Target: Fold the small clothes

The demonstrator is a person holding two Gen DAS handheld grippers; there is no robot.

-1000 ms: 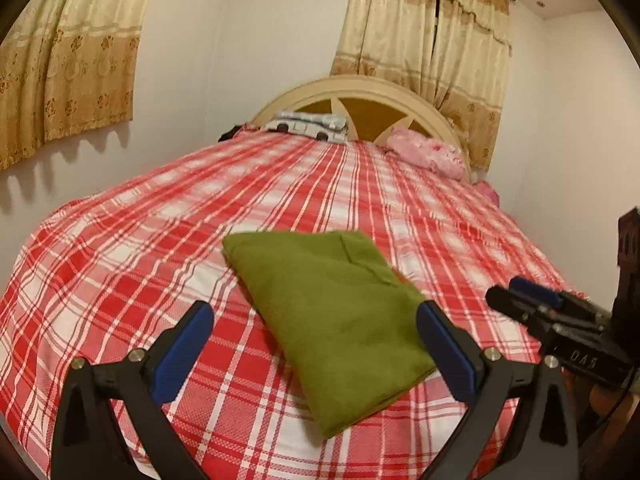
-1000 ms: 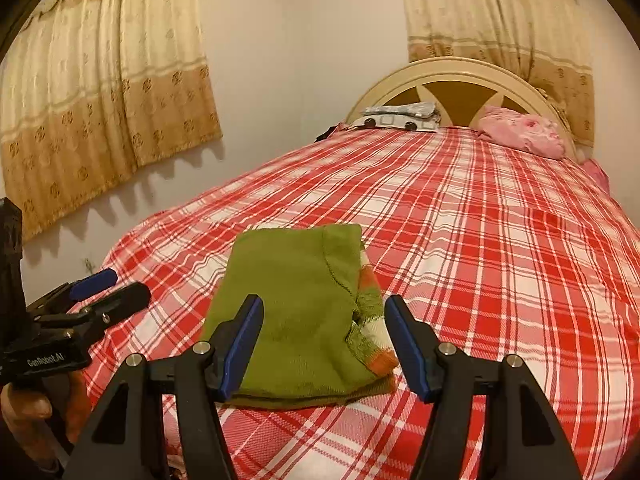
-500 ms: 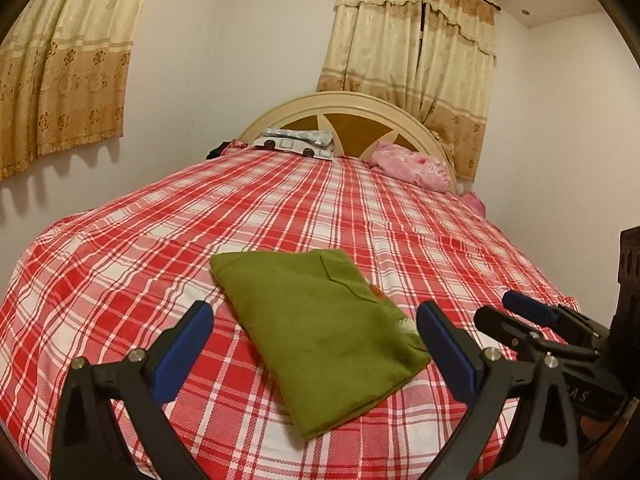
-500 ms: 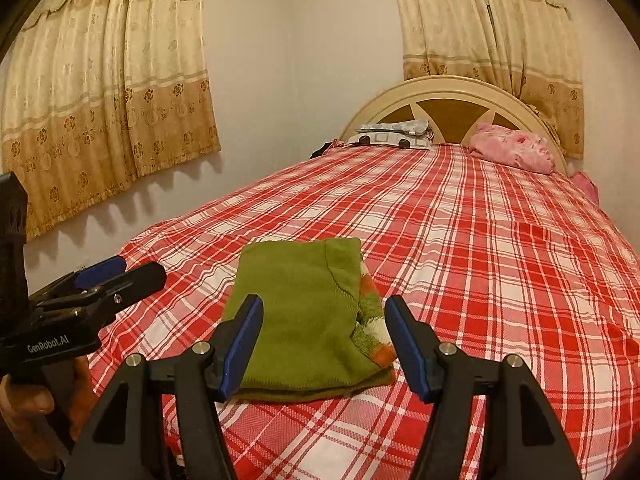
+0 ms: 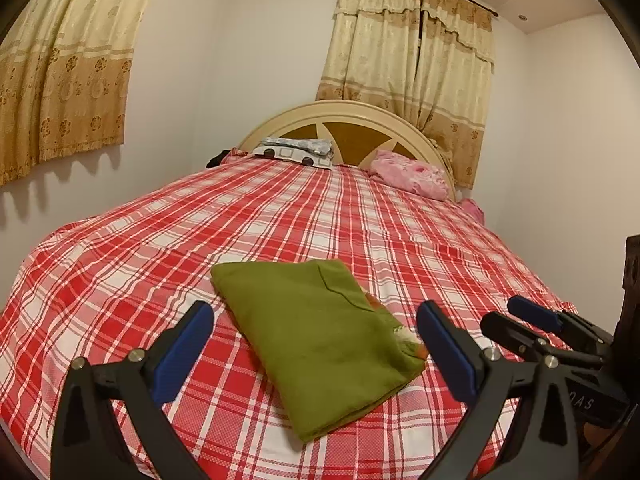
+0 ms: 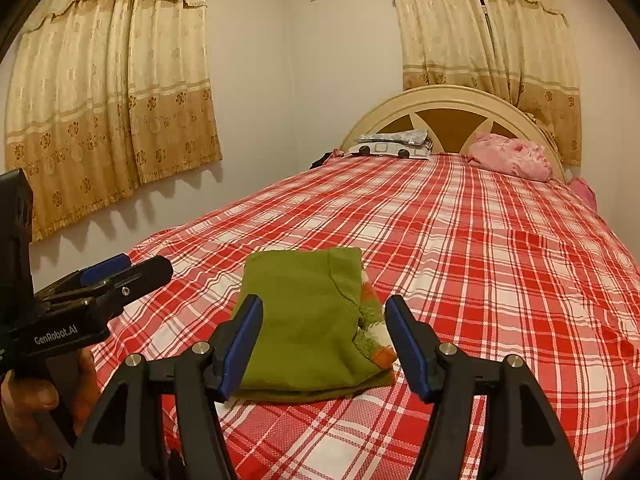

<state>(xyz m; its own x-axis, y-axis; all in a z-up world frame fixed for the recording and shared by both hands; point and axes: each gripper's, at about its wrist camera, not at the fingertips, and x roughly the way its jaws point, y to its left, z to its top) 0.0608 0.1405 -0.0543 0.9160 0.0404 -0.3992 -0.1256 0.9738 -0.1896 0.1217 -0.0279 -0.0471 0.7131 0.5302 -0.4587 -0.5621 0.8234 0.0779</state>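
A folded green garment (image 5: 320,340) with an orange and white edge lies flat on the red plaid bed (image 5: 280,216), near its foot. It also shows in the right wrist view (image 6: 312,324). My left gripper (image 5: 316,344) is open and empty, held back above the bed's foot with the garment seen between its fingers. My right gripper (image 6: 324,340) is open and empty, also held back from the garment. Each gripper shows in the other's view, the right one (image 5: 532,328) and the left one (image 6: 116,276).
A grey patterned pillow (image 5: 296,150) and a pink cloth (image 5: 412,174) lie at the cream headboard (image 5: 352,120). Curtains hang on the left wall (image 6: 108,92) and behind the headboard (image 5: 416,60). White walls close in on both sides of the bed.
Both grippers have drawn back and tilted up, so the garment looks smaller and lower in both views. The garment has not moved. Both grippers stay open.
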